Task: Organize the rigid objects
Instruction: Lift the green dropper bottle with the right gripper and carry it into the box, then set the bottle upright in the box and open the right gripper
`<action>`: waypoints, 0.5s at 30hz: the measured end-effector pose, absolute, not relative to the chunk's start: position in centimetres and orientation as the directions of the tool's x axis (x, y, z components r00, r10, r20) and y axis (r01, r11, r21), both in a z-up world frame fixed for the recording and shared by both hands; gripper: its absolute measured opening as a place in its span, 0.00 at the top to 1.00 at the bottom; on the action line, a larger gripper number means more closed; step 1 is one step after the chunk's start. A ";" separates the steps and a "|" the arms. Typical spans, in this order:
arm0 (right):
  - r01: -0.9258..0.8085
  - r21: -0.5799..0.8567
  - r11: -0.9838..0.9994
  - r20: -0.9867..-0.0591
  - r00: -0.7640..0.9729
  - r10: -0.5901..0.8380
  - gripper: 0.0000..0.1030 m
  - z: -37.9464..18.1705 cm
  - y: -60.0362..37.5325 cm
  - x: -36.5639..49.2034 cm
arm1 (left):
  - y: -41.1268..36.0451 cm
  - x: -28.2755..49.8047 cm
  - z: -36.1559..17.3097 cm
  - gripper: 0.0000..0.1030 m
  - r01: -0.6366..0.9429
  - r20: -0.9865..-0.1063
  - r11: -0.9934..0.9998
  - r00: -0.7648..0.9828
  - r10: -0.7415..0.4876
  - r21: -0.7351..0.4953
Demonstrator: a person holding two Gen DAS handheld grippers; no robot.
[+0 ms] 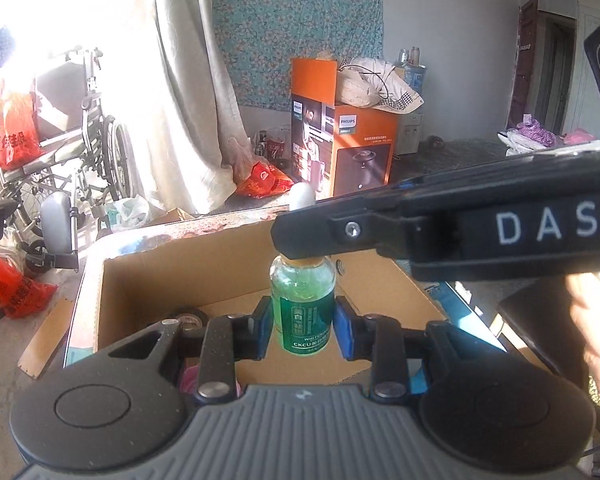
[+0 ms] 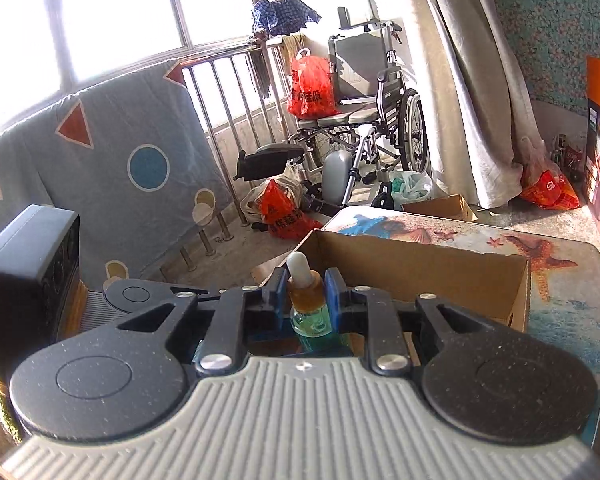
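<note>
above the open cardboard box (image 1: 172,276) on the bench (image 2: 560,280): one dropper bottle (image 1: 303,308), clear glass, green liquid, green label, amber collar and white rubber bulb, upright.

left claw (image 1: 303,326): clenched on the bottle's lower body, blue pads (image 1: 265,328) pressed against the label on both sides.

right claw (image 2: 307,294): clenched on the bottle's amber collar just under the bulb; in the left wrist view its black fingers (image 1: 340,236) cross in from the right and cover the bottle top, with a hand (image 1: 596,320) partly visible behind them at the right edge.

box contents, as far as seen: a roll of black tape (image 1: 188,316) lying at the left of the box floor; something pink below the left claw, too hidden to name.

bench surface: printed sea picture with an orange starfish (image 2: 540,260), box standing on it.

surroundings: wheelchair (image 2: 364,104) by the window with a red plastic bag (image 2: 312,88) on its seat; grey curtain (image 1: 180,100); orange appliance carton (image 1: 340,140) on the floor by the far wall, with cloth piled on top; more red bags on the floor; patterned blanket (image 2: 100,152) draped over a railing.
</note>
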State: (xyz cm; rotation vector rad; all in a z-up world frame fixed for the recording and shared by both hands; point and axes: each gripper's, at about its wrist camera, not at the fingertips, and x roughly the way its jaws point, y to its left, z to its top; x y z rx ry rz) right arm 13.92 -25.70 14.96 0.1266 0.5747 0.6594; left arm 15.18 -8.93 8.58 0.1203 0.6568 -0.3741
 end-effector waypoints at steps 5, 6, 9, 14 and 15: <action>-0.515 0.376 0.770 -0.543 0.551 0.634 0.81 13.1 -25.0 22.2 | -8.4 21.4 7.3 0.68 0.298 -0.689 0.954 0.686 -0.236 -0.030; -0.505 0.379 0.775 -0.564 0.539 0.626 0.82 12.3 -24.7 23.8 | -8.3 22.4 6.8 0.68 0.290 -0.701 0.957 0.675 -0.230 -0.035; -0.488 0.382 0.785 -0.602 0.513 0.612 0.82 10.0 -23.9 27.2 | -8.0 25.3 5.1 0.67 0.259 -0.741 0.964 0.634 -0.219 -0.064; -0.473 0.384 0.793 -0.645 0.477 0.597 0.82 6.3 -23.0 31.3 | -7.7 29.1 2.6 0.67 0.212 -0.791 0.974 0.581 -0.193 -0.082; -0.470 0.384 0.795 -0.654 0.470 0.593 0.82 5.5 -22.8 32.1 | -7.6 29.5 2.1 0.67 0.207 -0.797 0.975 0.574 -0.188 -0.081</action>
